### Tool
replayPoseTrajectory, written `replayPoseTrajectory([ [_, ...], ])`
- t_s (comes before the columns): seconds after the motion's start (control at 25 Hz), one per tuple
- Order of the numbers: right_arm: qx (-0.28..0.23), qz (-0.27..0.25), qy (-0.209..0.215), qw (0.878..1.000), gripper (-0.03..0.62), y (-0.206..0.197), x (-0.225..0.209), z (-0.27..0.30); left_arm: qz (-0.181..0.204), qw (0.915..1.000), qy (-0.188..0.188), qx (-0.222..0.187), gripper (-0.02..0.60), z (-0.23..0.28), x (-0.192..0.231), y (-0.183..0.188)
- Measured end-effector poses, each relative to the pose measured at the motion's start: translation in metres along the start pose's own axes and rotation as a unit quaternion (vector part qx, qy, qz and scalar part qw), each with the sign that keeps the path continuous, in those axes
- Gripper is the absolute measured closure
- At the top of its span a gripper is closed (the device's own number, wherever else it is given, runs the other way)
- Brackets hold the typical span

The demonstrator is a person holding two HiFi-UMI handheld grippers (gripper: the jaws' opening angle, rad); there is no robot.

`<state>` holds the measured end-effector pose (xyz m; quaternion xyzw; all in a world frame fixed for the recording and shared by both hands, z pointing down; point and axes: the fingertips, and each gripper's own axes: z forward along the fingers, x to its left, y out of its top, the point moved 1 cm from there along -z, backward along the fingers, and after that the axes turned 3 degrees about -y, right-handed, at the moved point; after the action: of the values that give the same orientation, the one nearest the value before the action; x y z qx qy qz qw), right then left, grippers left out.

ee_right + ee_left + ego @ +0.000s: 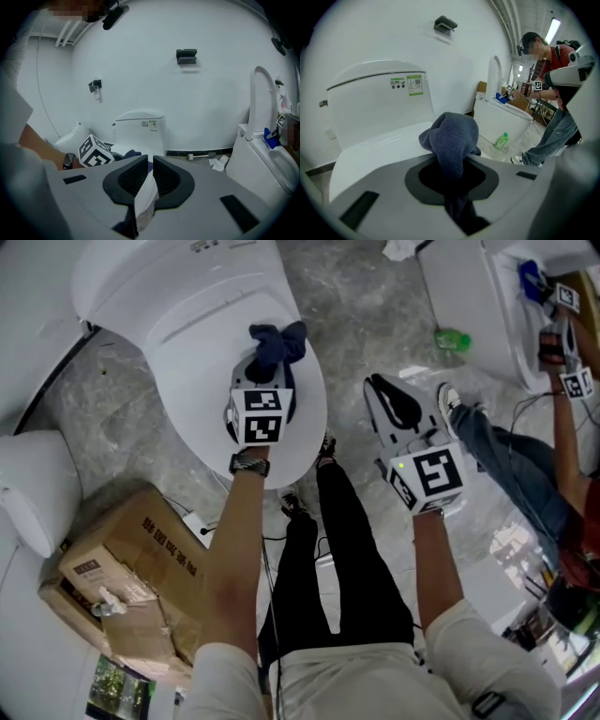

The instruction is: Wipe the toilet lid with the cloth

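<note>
The left claw [452, 169] is clamped on one dark blue cloth [452, 133], which is bunched up over the closed toilet lid [187, 343]. The right claw [149, 174], off to the side above the marbled floor [375, 306], has its jaws pinched almost together on one thin white sheet [145, 199]. Further out are a second toilet [469, 296] with its lid raised, one green bottle [453, 338] on the floor beside it, and one cardboard box [131, 568].
</note>
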<state>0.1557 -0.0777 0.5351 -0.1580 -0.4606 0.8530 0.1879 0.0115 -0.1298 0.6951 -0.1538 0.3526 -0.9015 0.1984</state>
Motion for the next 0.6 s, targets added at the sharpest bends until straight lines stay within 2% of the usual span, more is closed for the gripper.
replayPoseTrajectory([
  [0.32, -0.012, -0.003, 0.025, 1.0, 0.54, 0.004, 0.036, 0.008, -0.036, 0.9984, 0.043, -0.008, 0.522, -0.052, 0.049, -0.041],
  [0.6, -0.013, -0.007, 0.051, 0.999, 0.539, 0.0, 0.068, 0.01, -0.071, 0.993, 0.092, -0.018, 0.522, -0.097, 0.093, -0.08],
])
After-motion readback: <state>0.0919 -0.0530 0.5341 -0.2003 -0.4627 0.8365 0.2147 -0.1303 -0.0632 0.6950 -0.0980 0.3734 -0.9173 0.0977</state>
